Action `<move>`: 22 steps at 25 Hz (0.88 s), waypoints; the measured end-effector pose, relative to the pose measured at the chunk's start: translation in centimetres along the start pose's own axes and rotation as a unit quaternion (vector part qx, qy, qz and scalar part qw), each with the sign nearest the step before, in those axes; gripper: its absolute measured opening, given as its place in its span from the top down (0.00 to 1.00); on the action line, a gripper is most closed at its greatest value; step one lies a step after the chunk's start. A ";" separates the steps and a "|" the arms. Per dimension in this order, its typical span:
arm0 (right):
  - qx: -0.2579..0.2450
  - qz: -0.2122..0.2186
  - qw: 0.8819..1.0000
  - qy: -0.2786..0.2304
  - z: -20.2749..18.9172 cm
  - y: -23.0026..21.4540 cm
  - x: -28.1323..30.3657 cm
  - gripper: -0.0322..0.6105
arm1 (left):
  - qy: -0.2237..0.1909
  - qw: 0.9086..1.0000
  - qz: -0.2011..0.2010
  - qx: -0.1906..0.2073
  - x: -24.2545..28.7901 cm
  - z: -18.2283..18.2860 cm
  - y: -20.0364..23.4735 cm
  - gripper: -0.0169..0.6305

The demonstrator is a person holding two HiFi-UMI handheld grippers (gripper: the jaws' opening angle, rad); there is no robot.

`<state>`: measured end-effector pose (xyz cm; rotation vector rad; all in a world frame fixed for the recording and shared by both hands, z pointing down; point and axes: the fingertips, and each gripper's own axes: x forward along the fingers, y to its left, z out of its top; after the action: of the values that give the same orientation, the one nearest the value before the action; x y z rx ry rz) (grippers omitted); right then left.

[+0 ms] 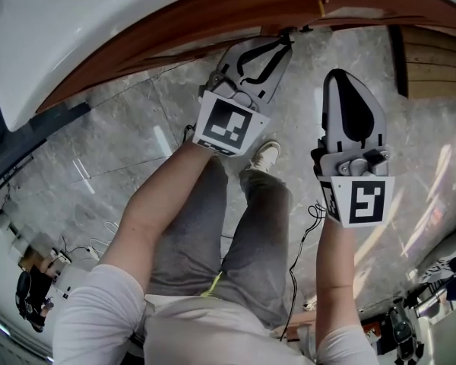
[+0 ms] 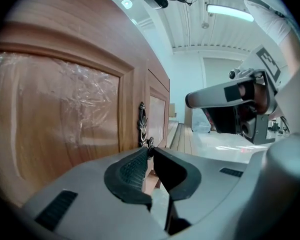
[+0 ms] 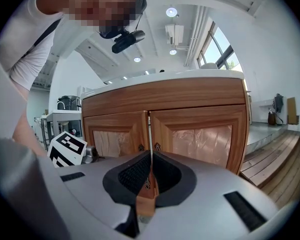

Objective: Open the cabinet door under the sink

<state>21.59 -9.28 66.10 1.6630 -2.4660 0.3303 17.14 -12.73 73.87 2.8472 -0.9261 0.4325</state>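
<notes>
Left gripper (image 2: 150,151) looks nipped shut on the handle knob (image 2: 150,143) of the cabinet door (image 2: 65,119), ready for pulling. Right gripper (image 3: 151,156) is held back, jaws together, empty, probably clear of the swing. Door's not opened yet, under the sink (image 1: 99,21).

Doors: both cabinet doors (image 3: 200,134) sit flush, with only a thin seam between them and no way in.
Above: the white counter (image 1: 137,21) overhangs the doors and closes off the headroom.
Seam: the left gripper (image 2: 151,150), its tips closed at the handle (image 2: 142,124), fills that spot.
Front: the right gripper (image 3: 151,154), its jaws together, hangs clear of the doors with open air ahead of it.
Floor: the marble floor (image 1: 114,135) is bare at the left; the shoe (image 1: 266,156) and cable (image 1: 295,257) lie underfoot.
</notes>
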 end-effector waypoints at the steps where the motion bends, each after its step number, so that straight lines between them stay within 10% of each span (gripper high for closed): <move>1: -0.001 0.002 1.000 0.000 0.0 0.1 0.2 0.90 | 0.001 1.000 -0.001 -0.002 -0.2 0.0 -0.2 0.90; 22: -0.081 0.043 0.996 -0.010 -1.1 1.9 2.9 0.90 | 0.003 0.998 -0.056 -0.007 -4.2 -1.5 -4.1 0.91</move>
<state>18.77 -10.93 67.71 1.5058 -2.5092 0.1191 15.94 -6.75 73.91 2.8658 -0.7596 0.4209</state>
